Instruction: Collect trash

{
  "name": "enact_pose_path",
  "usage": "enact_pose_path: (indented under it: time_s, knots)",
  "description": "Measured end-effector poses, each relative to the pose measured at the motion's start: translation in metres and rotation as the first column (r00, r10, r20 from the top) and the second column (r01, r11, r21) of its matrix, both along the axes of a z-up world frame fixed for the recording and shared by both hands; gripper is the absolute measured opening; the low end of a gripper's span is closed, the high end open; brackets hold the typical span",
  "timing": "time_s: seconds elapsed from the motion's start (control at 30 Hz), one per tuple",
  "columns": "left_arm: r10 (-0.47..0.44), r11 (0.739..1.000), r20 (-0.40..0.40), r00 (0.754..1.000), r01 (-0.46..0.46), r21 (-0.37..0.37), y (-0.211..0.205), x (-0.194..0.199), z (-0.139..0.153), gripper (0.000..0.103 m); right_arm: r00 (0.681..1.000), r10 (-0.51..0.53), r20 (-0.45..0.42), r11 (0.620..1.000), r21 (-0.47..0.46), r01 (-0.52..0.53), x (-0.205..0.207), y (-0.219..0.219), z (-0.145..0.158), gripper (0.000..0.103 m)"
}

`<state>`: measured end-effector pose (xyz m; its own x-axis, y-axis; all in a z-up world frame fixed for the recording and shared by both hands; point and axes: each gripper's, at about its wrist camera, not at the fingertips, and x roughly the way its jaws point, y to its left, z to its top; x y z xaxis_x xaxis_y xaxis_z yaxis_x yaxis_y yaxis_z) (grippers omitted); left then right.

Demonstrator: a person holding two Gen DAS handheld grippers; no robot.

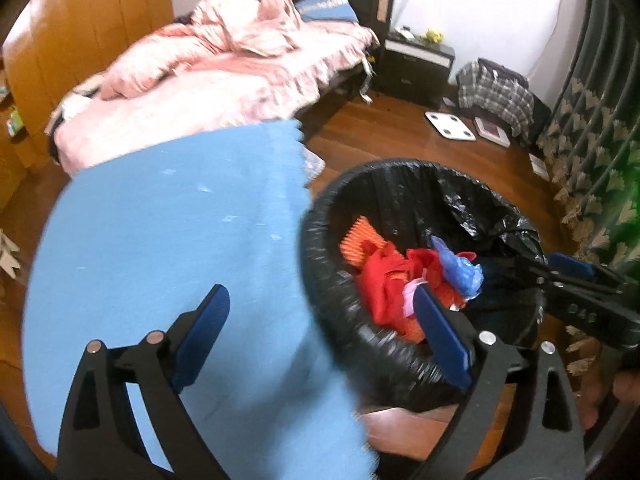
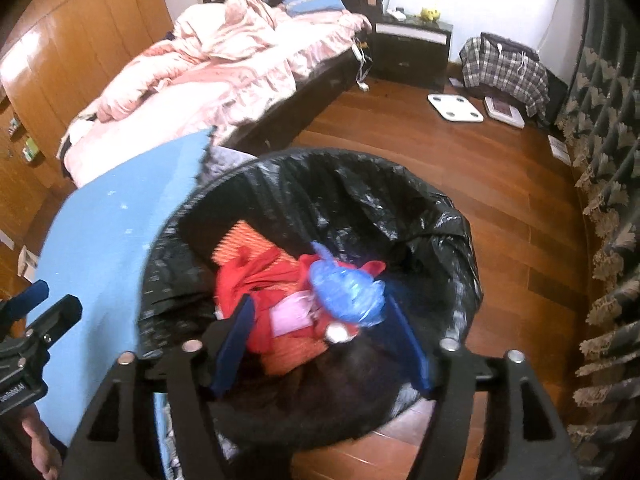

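Trash bin (image 2: 460, 240), round, lined with a black plastic bag (image 2: 360, 200), standing on the wooden floor (image 2: 500, 168). Inside, toward the near wall: red crumpled plastic (image 2: 256, 280), an orange ridged piece (image 2: 244, 240) at about 10 o'clock of the pile, a pale pink slip (image 2: 290, 312), and a blue crumpled plastic bag (image 2: 348, 292) on top.

Right gripper (image 2: 320, 340) above the bin's near rim, fingers spread wide, nothing pinched; the blue bag lies between and beyond the tips, no pad pressing on it (slight motion blur).

Left gripper (image 1: 320, 332) spread wide too, empty. Its left finger (image 1: 202, 332) sits over a light blue mat (image 1: 160, 240), its right finger (image 1: 438, 340) over the bin's rim.

Left view only: the bin at 3 o'clock of the mat, its liner bunched up at the far right edge; the right gripper enters from 3 o'clock. Right view only: the bin's full interior, dark at the near side, plus the left gripper and a bit of the person's hand at 8 o'clock.

Both views: pink-quilted bed (image 2: 192, 64) at 11 o'clock, dark nightstand (image 2: 412, 48) at 1 o'clock, white bathroom scale (image 2: 454, 107) on the floor, plaid cloth (image 2: 504, 68) beside it, patterned curtain (image 2: 608, 200) at 3 o'clock.
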<state>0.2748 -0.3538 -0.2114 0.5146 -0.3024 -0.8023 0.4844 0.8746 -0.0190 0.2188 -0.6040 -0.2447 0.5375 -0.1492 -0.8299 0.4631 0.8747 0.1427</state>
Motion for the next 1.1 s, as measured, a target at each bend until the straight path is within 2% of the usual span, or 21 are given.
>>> enact_pose_path:
  time_s: [0.1,0.2,0.4,0.57,0.67,0.8,0.9,0.97,1.1]
  knots:
    - [0.033,0.999,0.031,0.999,-0.032,-0.025,0.036,-0.016,0.022,0.091,0.999,-0.004,0.04,0.999,-0.04,0.006,-0.018,0.027,0.023,0.087]
    - [0.068,0.996,0.04,0.997,-0.066,-0.058,0.073,-0.03,0.043,0.093,0.997,0.001,0.08,0.997,-0.078,0.005,-0.034,0.059,0.047,0.092]
    - [0.124,0.99,0.116,0.985,-0.116,-0.075,0.14,-0.063,0.083,0.094,0.989,-0.014,0.15,0.991,-0.131,0.034,-0.063,0.11,0.086,0.097]
    - [0.204,0.977,0.162,0.965,-0.19,-0.1,0.192,-0.092,0.114,0.097,0.977,-0.074,0.202,0.971,-0.207,0.117,-0.095,0.166,0.124,0.097]
    - [0.275,0.96,0.203,0.94,-0.26,-0.099,0.226,-0.113,0.131,0.097,0.971,-0.079,0.224,0.961,-0.242,0.134,-0.107,0.197,0.14,0.097]
    - [0.335,0.942,0.222,0.916,-0.316,-0.116,0.275,-0.143,0.148,0.097,0.959,-0.013,0.281,0.973,-0.219,0.077,-0.13,0.239,0.159,0.097]
    - [0.399,0.917,0.282,0.872,-0.376,-0.134,0.311,-0.169,0.168,0.097,0.947,0.008,0.321,0.964,-0.256,0.078,-0.152,0.269,0.177,0.097]
    - [0.424,0.905,0.306,0.852,-0.405,-0.128,0.324,-0.185,0.179,0.097,0.946,0.011,0.325,0.963,-0.258,0.077,-0.159,0.281,0.183,0.097]
    - [0.448,0.894,0.304,0.841,-0.426,-0.14,0.344,-0.215,0.196,0.097,0.947,0.0,0.321,0.96,-0.264,0.09,-0.182,0.306,0.198,0.097]
